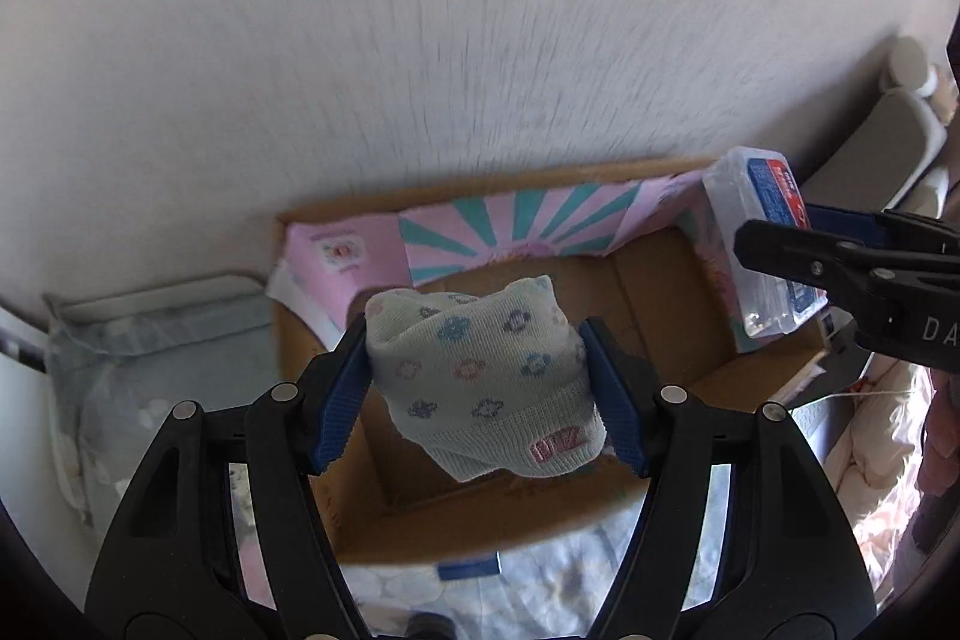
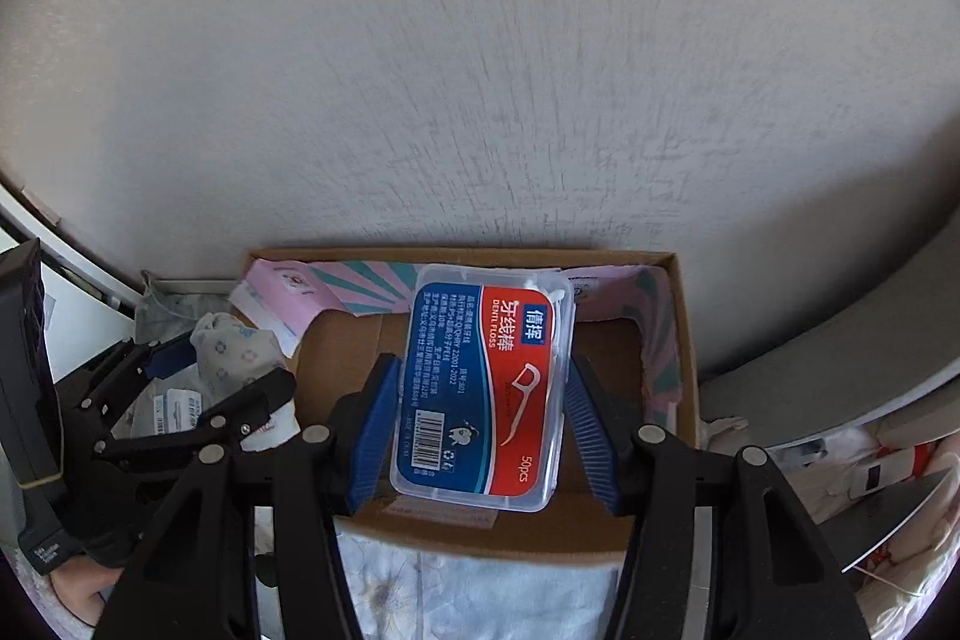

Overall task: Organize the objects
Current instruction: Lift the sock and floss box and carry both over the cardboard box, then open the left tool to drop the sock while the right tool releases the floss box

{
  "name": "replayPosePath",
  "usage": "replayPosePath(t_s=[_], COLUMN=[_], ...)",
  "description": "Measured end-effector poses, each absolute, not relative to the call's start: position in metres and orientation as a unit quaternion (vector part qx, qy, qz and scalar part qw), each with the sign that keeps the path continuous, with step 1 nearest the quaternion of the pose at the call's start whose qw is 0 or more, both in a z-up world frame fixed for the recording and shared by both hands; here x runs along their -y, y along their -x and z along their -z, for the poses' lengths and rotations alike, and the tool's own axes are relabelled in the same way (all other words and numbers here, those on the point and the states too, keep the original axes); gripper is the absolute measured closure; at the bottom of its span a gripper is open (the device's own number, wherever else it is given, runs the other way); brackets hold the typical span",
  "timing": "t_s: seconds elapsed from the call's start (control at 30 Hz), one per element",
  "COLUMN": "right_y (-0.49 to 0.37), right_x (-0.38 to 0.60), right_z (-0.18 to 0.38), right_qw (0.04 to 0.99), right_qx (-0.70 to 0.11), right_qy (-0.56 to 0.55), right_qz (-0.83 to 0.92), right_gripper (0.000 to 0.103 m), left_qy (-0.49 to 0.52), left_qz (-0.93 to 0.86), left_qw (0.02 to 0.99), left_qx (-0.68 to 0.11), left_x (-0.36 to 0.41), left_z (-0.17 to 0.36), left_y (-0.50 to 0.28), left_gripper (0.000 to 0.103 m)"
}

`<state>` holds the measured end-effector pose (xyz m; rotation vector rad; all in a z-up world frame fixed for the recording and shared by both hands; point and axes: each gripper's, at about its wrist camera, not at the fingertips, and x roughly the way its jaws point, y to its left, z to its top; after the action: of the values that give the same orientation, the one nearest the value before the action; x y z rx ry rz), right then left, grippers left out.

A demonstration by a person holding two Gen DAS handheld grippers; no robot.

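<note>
The wall (image 1: 420, 40) was all motion-smeared. The knit hat (image 1: 486, 376) covered most of the cardboard box (image 1: 654, 280) floor, and the floss pick case (image 2: 486, 388) did too from the right wrist; its small print was unreadable.

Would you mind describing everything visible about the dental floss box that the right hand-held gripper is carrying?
The dental floss box is a clear, rounded-corner plastic case with a red and blue label showing white Chinese text, "DENTAL FLOSS", "50pcs", a barcode and a floss-pick drawing. White picks show through its top corner. It looks closed. The right hand-held gripper clamps its long sides between blue ribbed pads, holding it tilted above the open cardboard box. Nothing else touches it.
</note>
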<state>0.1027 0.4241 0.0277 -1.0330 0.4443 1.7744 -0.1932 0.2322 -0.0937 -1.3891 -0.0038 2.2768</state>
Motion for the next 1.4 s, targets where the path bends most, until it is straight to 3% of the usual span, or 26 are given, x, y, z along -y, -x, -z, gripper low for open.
replayPosePath(t_s=[0.5, 0.77, 0.83, 0.9, 0.97, 1.0, 1.4], right_y=[-0.107, -0.107, -0.104, -0.100, -0.098, -0.098, -0.109], right_x=[-0.492, -0.500, -0.501, -0.501, -0.503, -0.503, -0.492], right_z=[0.041, 0.044, 0.039, 0.036, 0.038, 0.040, 0.023], right_qw=[0.487, 0.488, 0.494, 0.498, 0.499, 0.499, 0.508], right_qx=[-0.239, -0.246, -0.241, -0.239, -0.245, -0.248, -0.259], right_qy=[0.490, 0.494, 0.491, 0.498, 0.511, 0.515, 0.498], right_qz=[-0.682, -0.677, -0.676, -0.669, -0.656, -0.651, -0.653], right_gripper=[0.052, 0.052, 0.051, 0.046, 0.006, 0.000, 0.000], left_qy=[0.588, 0.576, 0.572, 0.570, 0.570, 0.567, 0.561], left_qz=[-0.766, -0.772, -0.774, -0.772, -0.767, -0.768, -0.770], left_qw=[0.254, 0.252, 0.256, 0.266, 0.276, 0.277, 0.288], left_qx=[-0.059, -0.090, -0.093, -0.093, -0.100, -0.107, -0.100], left_x=[-0.273, -0.270, -0.269, -0.267, -0.266, -0.264, -0.235], left_z=[0.164, 0.154, 0.147, 0.141, 0.135, 0.132, 0.114], left_y=[0.212, 0.208, 0.207, 0.207, 0.203, 0.200, 0.196], left_gripper=[0.038, 0.037, 0.032, 0.001, 0.000, 0.000, 0.000])
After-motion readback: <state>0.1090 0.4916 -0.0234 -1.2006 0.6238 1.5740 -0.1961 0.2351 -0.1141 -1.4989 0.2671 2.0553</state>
